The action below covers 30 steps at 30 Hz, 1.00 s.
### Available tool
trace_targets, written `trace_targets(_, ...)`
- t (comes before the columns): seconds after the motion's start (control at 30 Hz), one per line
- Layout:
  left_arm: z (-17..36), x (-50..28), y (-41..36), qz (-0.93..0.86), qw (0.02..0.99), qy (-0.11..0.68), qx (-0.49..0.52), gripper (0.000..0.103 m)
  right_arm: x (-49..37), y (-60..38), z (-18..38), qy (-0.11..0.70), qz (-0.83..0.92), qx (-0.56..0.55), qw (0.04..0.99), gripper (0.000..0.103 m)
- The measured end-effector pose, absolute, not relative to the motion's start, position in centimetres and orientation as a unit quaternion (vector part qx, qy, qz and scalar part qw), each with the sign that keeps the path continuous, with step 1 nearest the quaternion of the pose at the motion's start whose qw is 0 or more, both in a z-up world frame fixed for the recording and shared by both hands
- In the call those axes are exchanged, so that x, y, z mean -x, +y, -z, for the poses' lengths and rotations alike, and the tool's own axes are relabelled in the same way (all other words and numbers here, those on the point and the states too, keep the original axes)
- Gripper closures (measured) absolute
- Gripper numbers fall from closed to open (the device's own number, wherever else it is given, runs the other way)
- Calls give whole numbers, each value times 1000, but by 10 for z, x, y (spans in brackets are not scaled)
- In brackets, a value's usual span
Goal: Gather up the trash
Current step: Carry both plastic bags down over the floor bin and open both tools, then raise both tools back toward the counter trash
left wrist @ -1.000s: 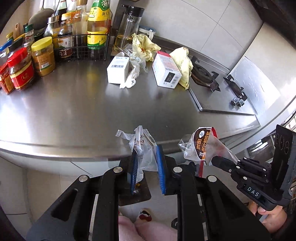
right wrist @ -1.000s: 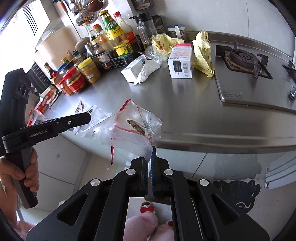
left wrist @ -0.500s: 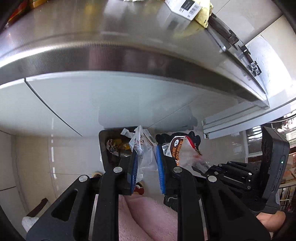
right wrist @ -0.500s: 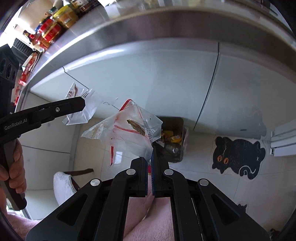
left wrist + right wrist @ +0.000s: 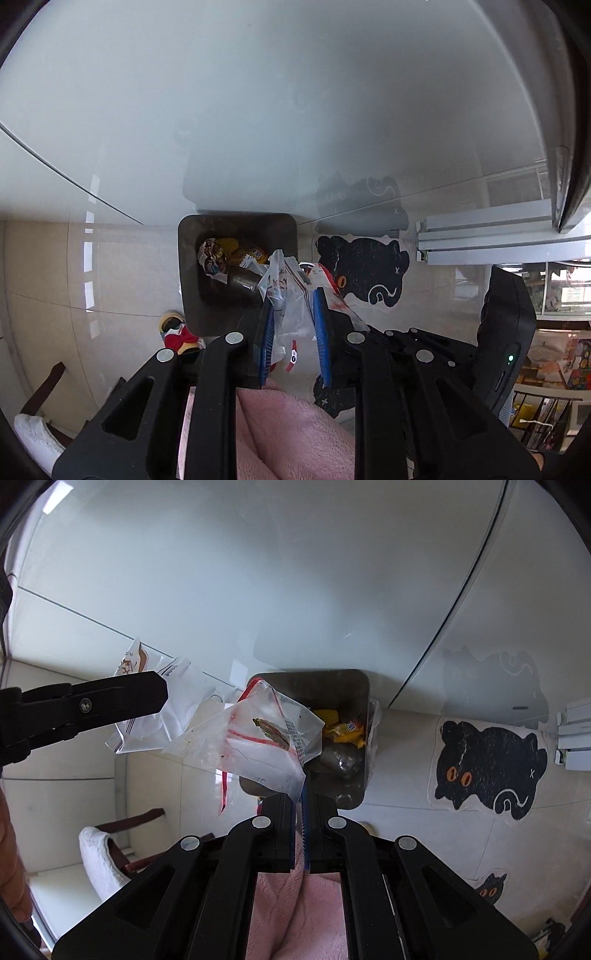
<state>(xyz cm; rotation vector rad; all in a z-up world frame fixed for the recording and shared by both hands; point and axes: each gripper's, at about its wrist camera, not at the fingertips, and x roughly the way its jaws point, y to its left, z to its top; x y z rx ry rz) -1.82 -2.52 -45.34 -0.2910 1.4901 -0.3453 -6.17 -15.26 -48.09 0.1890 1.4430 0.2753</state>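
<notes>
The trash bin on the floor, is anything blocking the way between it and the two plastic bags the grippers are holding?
Nothing visible does. The trash bin stands open with no lid, only earlier trash inside. The right gripper pinches the red-striped bag above its near rim, and the left gripper holds the clear wrapper beside the opening.

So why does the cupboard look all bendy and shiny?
Left wrist view: the fisheye lens curves the cabinet door, whose glossy front mirrors the trash bin and cat mat. Right wrist view: same bending; the door seam arcs and faint reflections show.
</notes>
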Motion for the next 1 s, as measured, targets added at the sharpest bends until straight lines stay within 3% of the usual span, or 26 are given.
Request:
trace_targets(0.2, 489, 17, -19, 140, 703, 685, 129, 72, 57, -145, 503, 663, -125, -94, 732, 95)
trace_targets(0.3, 493, 18, -16, 136, 705, 684, 131, 71, 54, -146, 508, 663, -121, -98, 732, 95)
trace_targets(0.5, 485, 17, -14, 135, 711, 678, 131, 58, 47, -147, 507, 663, -114, -103, 733, 94)
trace_targets(0.57, 482, 16, -13, 135, 712, 676, 131, 53, 46, -147, 507, 663, -115, -102, 733, 85)
trace_targets(0.63, 478, 15, -13, 134, 714, 674, 132, 50, 46, -146, 503, 658, -113, -101, 738, 53)
trace_targets(0.8, 470, 13, -16, 134, 720, 668, 133, 46, 46, -147, 499, 658, -114, -96, 738, 51)
trace_targets(0.97, 452, 15, -15, 129, 728, 661, 133, 30, 53, -160, 473, 647, -111, -104, 747, 28)
trace_targets(1.0, 443, 17, -14, 128, 732, 656, 132, 28, 55, -165, 465, 643, -113, -107, 750, 20)
